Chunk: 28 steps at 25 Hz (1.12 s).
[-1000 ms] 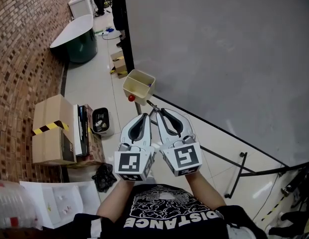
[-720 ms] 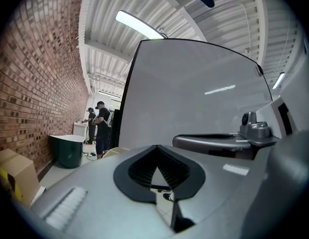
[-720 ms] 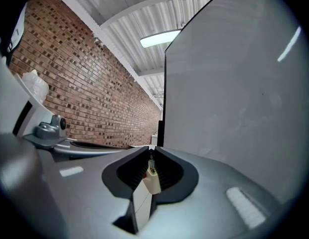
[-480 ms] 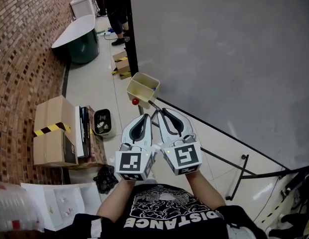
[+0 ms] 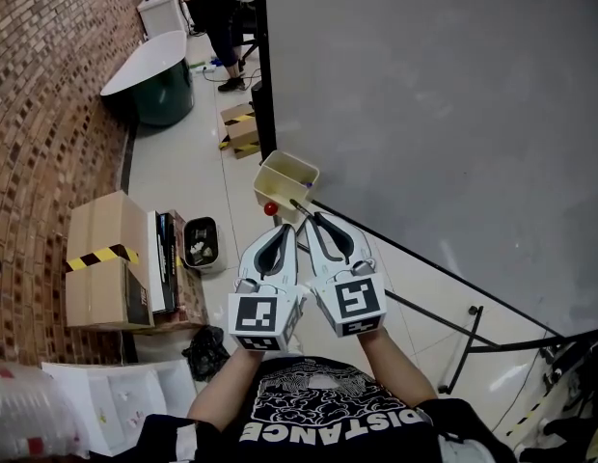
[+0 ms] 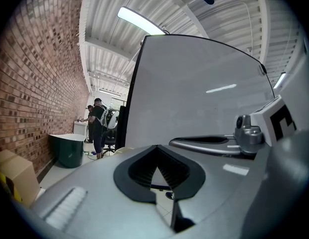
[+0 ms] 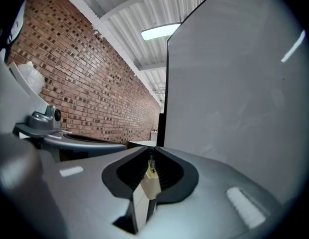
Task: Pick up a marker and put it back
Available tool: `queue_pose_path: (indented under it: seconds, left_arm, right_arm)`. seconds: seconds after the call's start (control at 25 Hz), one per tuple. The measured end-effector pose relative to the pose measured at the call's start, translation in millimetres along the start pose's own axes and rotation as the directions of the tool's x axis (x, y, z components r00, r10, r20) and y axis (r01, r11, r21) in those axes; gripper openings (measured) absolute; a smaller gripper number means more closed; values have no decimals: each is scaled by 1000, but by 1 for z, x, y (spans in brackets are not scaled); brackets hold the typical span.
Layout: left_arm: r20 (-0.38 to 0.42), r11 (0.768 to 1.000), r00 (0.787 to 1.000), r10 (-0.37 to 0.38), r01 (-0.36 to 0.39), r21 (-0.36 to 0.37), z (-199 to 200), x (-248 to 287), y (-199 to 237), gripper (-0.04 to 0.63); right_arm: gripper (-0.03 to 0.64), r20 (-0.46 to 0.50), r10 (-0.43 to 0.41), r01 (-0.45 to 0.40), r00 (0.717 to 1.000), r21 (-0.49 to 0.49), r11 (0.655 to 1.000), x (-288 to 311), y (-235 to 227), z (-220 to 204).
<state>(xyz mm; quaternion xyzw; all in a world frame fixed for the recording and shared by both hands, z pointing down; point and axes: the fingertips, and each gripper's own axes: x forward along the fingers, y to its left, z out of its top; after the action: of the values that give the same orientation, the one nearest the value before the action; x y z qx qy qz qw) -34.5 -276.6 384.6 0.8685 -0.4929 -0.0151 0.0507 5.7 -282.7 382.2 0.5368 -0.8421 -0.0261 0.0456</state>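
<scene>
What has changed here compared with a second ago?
The left gripper and right gripper have edged a little nearer the beige box at the whiteboard corner. Nothing was taken hold of or let go. They remain side by side, jaws together and empty.

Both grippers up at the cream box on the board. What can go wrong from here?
1. The left gripper and right gripper both show jaws closed on nothing; pushing in like this would likely shove the cream box, not grasp anything.
2. The grippers sit side by side, so opening one may bump the other.
3. The small red ball at the box's near edge is close to the tips and could get knocked.
</scene>
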Motion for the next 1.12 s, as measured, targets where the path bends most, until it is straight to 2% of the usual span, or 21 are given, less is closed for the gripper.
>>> queue_pose_path:
  seconds: [0.84, 1.12]
  left_arm:
    - [-16, 999, 999, 38, -38, -12, -5, 15, 40, 6]
    - [-25, 999, 998, 51, -51, -12, -8, 17, 48, 6]
  right_arm:
    - [35, -132, 15, -18, 991, -24, 1000, 63, -1, -52]
    - [35, -149, 7, -11, 989, -28, 1000, 73, -1, -65]
